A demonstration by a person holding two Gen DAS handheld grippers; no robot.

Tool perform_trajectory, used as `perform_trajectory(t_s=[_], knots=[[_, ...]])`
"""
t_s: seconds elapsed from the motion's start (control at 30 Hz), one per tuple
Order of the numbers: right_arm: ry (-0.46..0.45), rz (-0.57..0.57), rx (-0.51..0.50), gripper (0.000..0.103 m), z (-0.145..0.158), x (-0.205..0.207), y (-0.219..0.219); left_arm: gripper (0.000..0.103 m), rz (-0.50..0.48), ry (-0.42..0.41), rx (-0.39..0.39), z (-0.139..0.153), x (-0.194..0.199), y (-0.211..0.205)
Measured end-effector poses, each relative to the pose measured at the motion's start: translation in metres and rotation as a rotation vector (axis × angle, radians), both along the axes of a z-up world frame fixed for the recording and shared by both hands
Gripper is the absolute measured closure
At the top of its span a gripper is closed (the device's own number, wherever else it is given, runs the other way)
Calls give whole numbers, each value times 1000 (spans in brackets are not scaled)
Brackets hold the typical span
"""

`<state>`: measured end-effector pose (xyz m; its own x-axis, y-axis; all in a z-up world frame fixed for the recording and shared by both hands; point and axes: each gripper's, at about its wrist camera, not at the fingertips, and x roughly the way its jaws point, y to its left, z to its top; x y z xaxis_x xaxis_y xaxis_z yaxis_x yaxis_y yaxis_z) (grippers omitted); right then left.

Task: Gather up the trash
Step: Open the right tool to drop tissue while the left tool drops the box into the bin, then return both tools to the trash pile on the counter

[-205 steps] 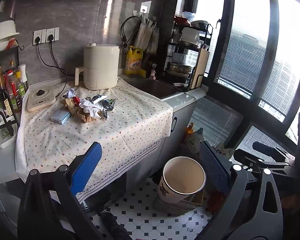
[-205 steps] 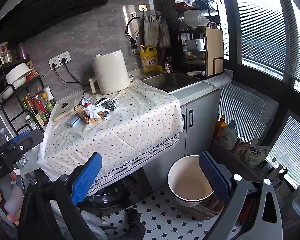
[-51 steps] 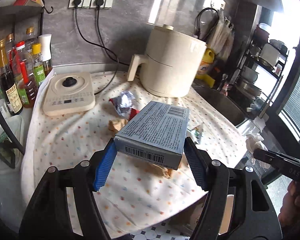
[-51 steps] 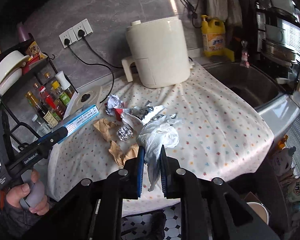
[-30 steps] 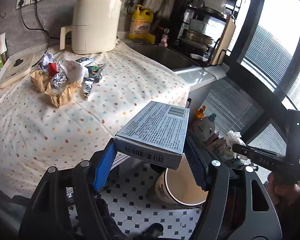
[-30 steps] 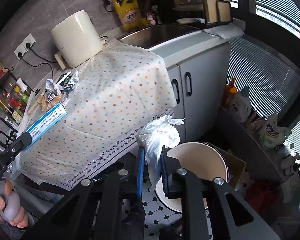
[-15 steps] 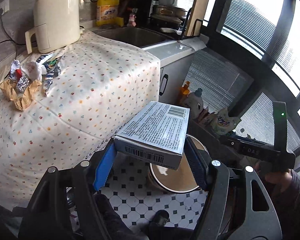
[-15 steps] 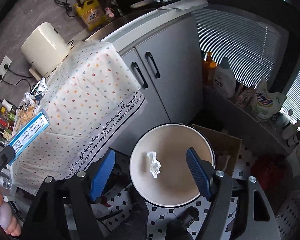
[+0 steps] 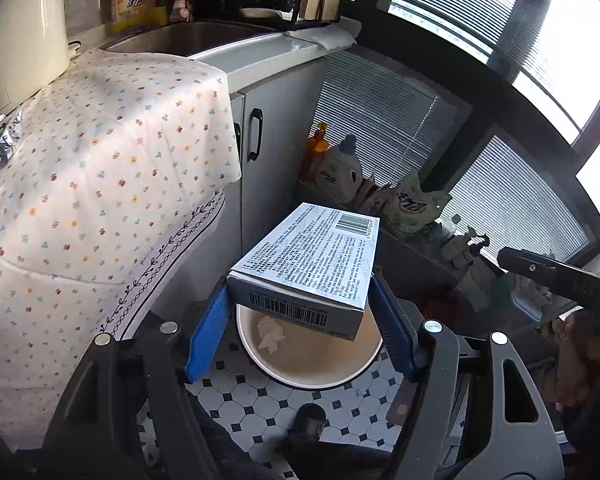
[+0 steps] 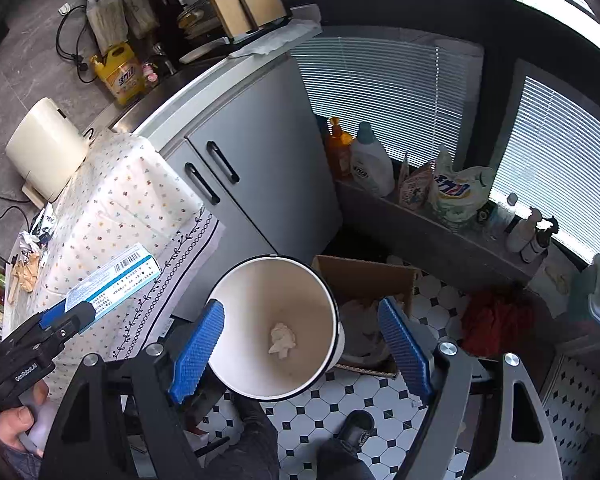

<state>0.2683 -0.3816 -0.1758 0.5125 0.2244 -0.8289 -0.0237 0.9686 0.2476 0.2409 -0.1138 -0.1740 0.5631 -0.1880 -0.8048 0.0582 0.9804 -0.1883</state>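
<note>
Left gripper (image 9: 302, 322): blue pads clamped on the long sides of a grey cardboard box (image 9: 312, 268), barcode end toward the camera. The grip is unchanged from a second ago. The box now hangs directly over the white trash bucket (image 9: 364, 364) on the tiled floor (image 9: 256, 394); a second ago it was still level with the edge of the cloth-covered counter (image 9: 100, 168).

Right gripper (image 10: 300, 352): jaws have just been opening and now stand wide apart with nothing between the pads. The crumpled white tissue (image 10: 282, 340) they pinched a second ago lies on the bottom of the bucket, loose, seen in both views.

Remaining trash, foil and brown paper (image 10: 26, 264), stays at the far end of the counter. A cardboard carton (image 10: 364, 280) stands just beside the bucket on the floor.
</note>
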Motion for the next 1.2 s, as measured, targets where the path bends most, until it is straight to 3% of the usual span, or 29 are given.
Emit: perform_trajectory(t_s=[0.1,0.23,0.43,0.67,0.93,1.2], knots=[[17,-31,-9,25,-3,-3,-13,15,26,78,48,-25,9,0],[17,-38,-15,25,-2,-3,-17,15,113,128,10,-37,3,27],[9,29,2,25,2,11,14,15,231,91,48,-18,-16,73],[-43,200,30,23,23,29,92,12,416,29,71,18,-58,139],[-111,400,90,10,56,39,197,7,627,-23,104,54,-111,218],[-144,553,103,8,80,36,292,6,773,-82,114,82,-150,278]])
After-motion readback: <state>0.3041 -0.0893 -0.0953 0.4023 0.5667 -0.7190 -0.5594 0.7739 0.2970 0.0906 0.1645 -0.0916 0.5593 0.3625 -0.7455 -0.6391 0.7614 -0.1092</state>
